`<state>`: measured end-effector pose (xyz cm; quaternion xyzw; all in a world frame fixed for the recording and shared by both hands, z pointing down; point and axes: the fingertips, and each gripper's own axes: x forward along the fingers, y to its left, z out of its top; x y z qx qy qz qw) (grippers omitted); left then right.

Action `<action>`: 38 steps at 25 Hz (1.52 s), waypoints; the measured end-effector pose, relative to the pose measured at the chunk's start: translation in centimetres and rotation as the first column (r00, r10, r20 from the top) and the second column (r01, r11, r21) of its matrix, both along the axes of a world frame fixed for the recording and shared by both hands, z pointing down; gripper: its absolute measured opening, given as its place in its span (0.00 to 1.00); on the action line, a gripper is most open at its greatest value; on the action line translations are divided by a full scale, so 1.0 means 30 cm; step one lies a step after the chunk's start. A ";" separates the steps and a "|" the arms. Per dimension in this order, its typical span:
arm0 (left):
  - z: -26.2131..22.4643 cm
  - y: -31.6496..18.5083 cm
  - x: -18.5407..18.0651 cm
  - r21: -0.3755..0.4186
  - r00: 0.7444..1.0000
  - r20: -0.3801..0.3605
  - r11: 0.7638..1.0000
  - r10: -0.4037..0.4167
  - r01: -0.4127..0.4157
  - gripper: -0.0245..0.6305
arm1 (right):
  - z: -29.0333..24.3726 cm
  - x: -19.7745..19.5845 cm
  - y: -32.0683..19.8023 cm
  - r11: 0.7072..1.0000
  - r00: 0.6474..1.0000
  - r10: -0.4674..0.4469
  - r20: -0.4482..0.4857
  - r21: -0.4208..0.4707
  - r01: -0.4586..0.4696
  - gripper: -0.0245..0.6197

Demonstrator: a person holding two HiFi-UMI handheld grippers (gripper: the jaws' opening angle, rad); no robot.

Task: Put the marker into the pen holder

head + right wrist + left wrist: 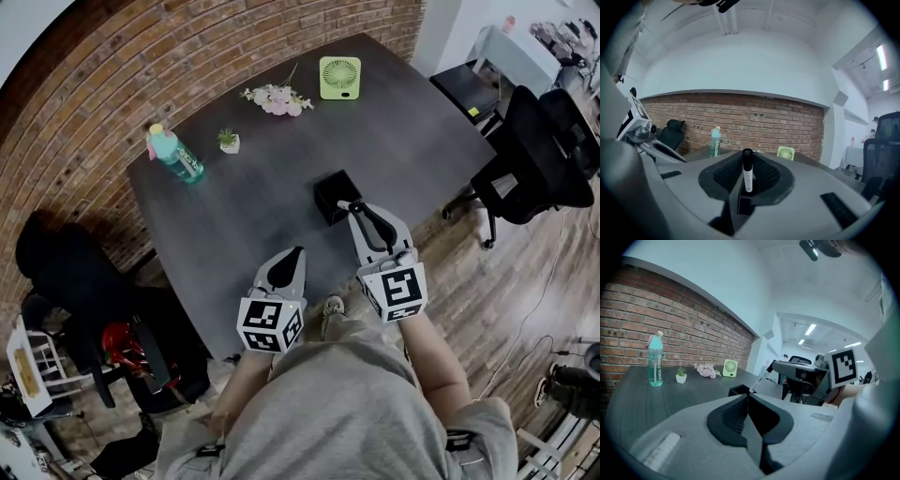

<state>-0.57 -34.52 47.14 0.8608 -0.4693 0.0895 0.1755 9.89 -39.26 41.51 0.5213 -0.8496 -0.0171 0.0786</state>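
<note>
The marker point(748, 171) is clamped in the right hand-held gripper point(357, 209). It is gripped low on its barrel, so most of its length stands out beyond the jaws with the dark end outermost. The left hand-held gripper point(296, 253) is clenched on nothing and is held over the near edge of the counter point(244, 216). The pen holder point(335, 194), a black open-topped box, stands close to that edge. The marker's free end is seen just beside its rim or over it; which of the two cannot be told.

Insertion is judged to be the step in hand. It is best done with the marker tipped toward vertical and centred over the opening before it is lowered, so that the rim is not struck and the holder is not pushed along. The jaws should be parted only once the marker's end is well inside, and the gripper then drawn straight up.
</note>
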 end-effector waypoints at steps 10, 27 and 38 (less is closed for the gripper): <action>0.028 -0.043 -0.001 -0.017 1.000 0.008 1.000 -0.014 0.015 0.07 | 0.127 -0.023 -0.086 0.998 0.998 -0.031 -0.046 -0.062 0.028 0.15; 0.066 -0.090 0.001 -0.032 0.999 0.033 0.999 -0.026 0.027 0.07 | 0.329 -0.046 -0.179 0.984 0.989 -0.082 -0.122 -0.168 0.061 0.15; 0.075 -0.098 -0.002 -0.036 0.999 0.033 0.999 -0.036 0.037 0.07 | 0.409 -0.072 -0.213 0.975 0.981 -0.110 -0.160 -0.210 0.075 0.15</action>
